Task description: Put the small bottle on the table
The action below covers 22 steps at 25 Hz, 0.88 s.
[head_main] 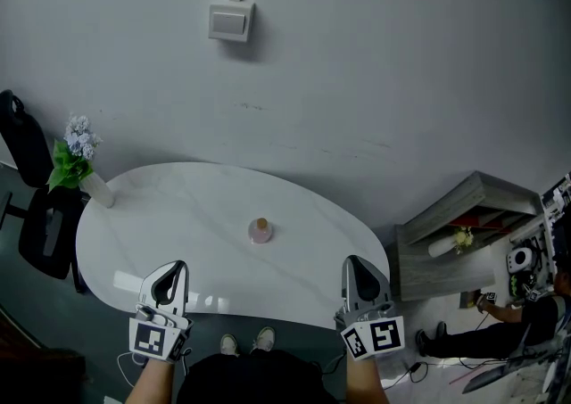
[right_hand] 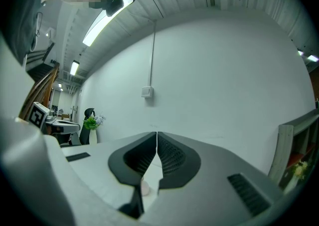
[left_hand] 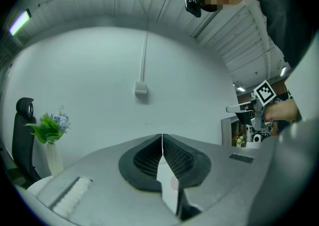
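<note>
A small pale pink bottle (head_main: pixel 260 230) with a brownish cap stands upright near the middle of the white oval table (head_main: pixel 178 215). My left gripper (head_main: pixel 171 270) hovers over the table's near left edge, shut and empty. Over the near right edge my right gripper (head_main: pixel 357 270) is likewise shut with nothing in it. Both are well short of the bottle. In the left gripper view the jaws (left_hand: pixel 162 142) meet in a line, and a sliver of the bottle (left_hand: pixel 174 183) shows below them. The right gripper view shows the closed jaws (right_hand: pixel 157 140) with the bottle (right_hand: pixel 144 188) peeking beneath.
A white vase of green and pale blue flowers (head_main: pixel 78 159) stands at the table's far left edge. A black chair (head_main: pixel 36 206) is left of the table. A grey shelf unit (head_main: pixel 459 233) sits to the right, with a person (head_main: pixel 526 313) and gear beyond. A wall switch (head_main: pixel 231 21) is above.
</note>
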Tool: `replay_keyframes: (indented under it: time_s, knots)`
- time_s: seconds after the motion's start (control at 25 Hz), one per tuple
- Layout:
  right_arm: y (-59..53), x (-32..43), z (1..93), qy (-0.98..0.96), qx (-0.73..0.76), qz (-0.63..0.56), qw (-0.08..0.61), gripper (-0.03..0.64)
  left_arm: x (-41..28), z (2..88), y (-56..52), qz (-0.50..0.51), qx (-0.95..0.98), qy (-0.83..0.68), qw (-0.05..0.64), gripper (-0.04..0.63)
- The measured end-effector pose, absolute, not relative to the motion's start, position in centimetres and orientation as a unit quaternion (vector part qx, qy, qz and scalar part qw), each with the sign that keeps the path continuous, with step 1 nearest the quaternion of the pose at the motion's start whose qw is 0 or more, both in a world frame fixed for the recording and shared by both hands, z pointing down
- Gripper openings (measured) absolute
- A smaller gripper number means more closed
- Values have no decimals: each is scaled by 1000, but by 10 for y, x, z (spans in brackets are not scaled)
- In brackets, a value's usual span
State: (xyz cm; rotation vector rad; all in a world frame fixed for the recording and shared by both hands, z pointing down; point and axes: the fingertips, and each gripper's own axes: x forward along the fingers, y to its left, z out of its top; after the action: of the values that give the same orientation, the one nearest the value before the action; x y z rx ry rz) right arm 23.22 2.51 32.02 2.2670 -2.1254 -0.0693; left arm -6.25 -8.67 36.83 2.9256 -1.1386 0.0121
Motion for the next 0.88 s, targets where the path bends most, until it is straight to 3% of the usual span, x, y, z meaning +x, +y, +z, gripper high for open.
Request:
replay_keyframes:
  time_s: [0.88]
  knots:
    - [14, 224, 324, -695, 718, -24, 26, 11, -66, 366, -87, 2, 932, -364, -3, 9]
